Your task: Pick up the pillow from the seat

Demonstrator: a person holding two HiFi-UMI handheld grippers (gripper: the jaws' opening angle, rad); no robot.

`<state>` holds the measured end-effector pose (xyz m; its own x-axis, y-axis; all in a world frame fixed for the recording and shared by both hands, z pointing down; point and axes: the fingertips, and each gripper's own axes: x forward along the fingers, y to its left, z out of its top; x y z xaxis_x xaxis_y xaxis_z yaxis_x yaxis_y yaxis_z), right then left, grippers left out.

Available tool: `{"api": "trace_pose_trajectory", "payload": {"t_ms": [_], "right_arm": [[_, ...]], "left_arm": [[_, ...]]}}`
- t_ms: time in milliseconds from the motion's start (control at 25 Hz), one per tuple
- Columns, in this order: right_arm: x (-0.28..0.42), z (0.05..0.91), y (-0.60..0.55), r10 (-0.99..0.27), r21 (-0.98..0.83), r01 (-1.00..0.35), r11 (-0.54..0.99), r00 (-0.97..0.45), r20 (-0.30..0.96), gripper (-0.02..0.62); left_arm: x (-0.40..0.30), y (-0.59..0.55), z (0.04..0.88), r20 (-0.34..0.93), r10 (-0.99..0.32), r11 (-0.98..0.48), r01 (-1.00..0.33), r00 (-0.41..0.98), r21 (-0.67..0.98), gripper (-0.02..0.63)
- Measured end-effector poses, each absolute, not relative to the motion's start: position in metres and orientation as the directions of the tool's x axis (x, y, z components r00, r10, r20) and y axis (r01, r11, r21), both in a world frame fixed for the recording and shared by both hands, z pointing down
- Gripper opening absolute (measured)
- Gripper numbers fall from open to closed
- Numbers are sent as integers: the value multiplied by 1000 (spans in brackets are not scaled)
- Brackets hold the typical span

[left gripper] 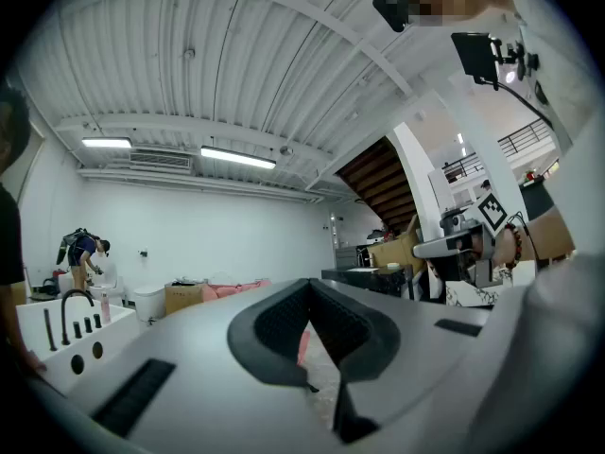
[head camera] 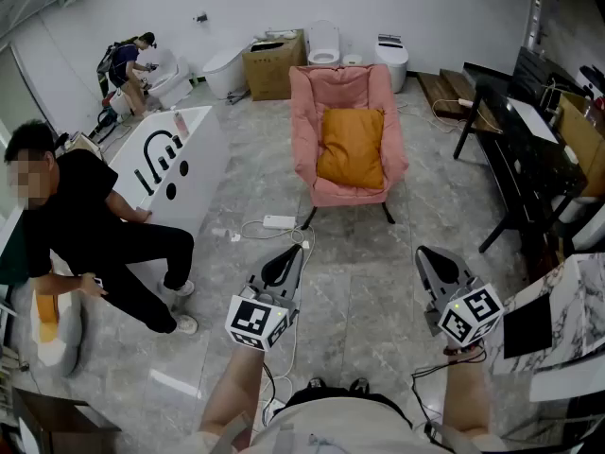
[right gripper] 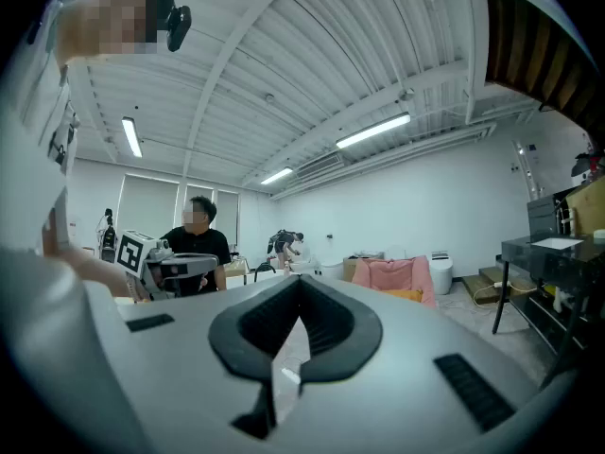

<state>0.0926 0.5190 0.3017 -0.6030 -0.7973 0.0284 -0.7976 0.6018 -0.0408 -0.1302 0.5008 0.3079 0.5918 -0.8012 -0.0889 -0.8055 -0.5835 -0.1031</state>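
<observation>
Orange pillow (head camera: pixel 351 148) propped upright against pink chair (head camera: pixel 304 112) back (reachable). Left gripper (head camera: pixel 283 266) and right gripper (head camera: pixel 437 265) held level, closed, empty; approach pending.

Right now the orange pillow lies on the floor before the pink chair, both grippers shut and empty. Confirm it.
Wrong: the orange pillow rests on the seat of the pink chair, not the floor; the head view shows it. The left gripper and right gripper are shut and empty.
</observation>
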Motion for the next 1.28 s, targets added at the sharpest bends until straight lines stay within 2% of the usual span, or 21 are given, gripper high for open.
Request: {"api": "trace_pose_trajectory", "payload": {"t_ms": [640,920,1000,1040,1120,1280], "right_arm": [[62,311,524,-819,-60,-821,568,-571,61,14],[47,321,522,-832,-55,-835,547,-550,73,17],[47,319,519,-835,-63,-838,542,-546,67,18],[48,318,517,-836,-69,-838,541,-545,65,26],[50,319,512,-836,-71,-839,540,-544,71,135],[49,324,498,-827,-62,-830,554,-557,80,179]], "left_arm": [[-162,498,310,-82,-774,-626,-778,628,-50,8],[-176,492,321,-41,-751,-658,-752,659,-34,9],[-175,490,323,-30,-746,-664,-747,665,-37,46],[-173,488,323,-29,-745,-666,-745,667,-38,63],[-170,483,324,-27,-740,-671,-741,672,-32,77],[-166,472,329,-5,-730,-683,-730,683,-33,112]]}}
